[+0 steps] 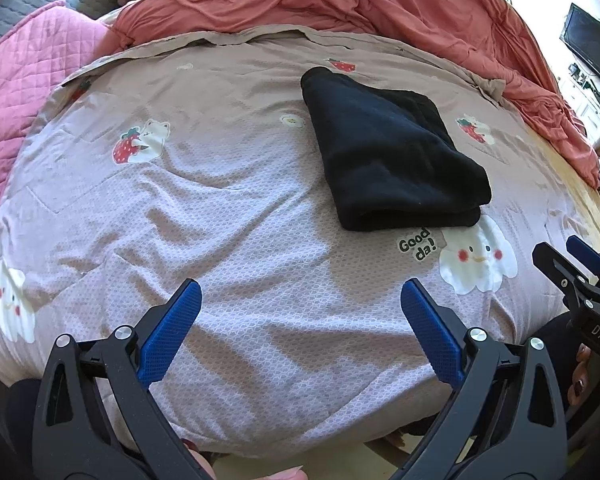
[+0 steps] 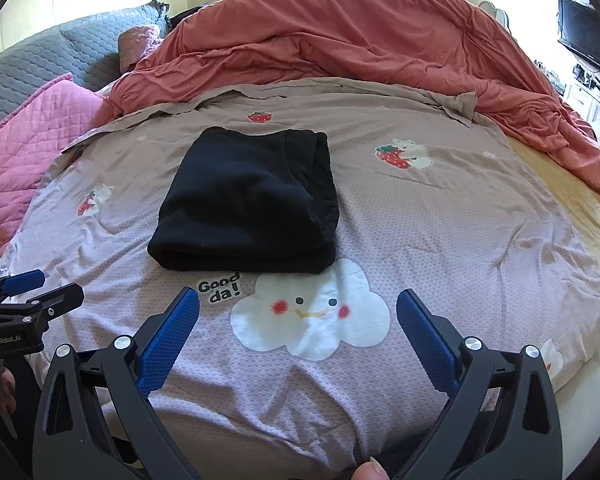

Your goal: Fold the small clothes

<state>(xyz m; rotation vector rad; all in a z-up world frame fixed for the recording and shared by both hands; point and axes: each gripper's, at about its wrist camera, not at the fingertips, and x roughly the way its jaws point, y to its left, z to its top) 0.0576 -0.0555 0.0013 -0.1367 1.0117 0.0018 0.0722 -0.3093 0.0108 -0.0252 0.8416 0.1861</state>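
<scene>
Both grippers, left gripper point(image 1: 300, 300) and right gripper point(image 2: 298, 308), are hovering wide open and empty above the printed bedspread point(image 2: 440, 220), near the folded black garment point(image 2: 248, 204).

Printed mauve bedsheet point(image 2: 440, 216), rumpled coral duvet point(image 2: 360, 36) behind; pink quilted pillow point(image 2: 32, 140) at L; TV point(image 2: 588, 36) far R.
</scene>
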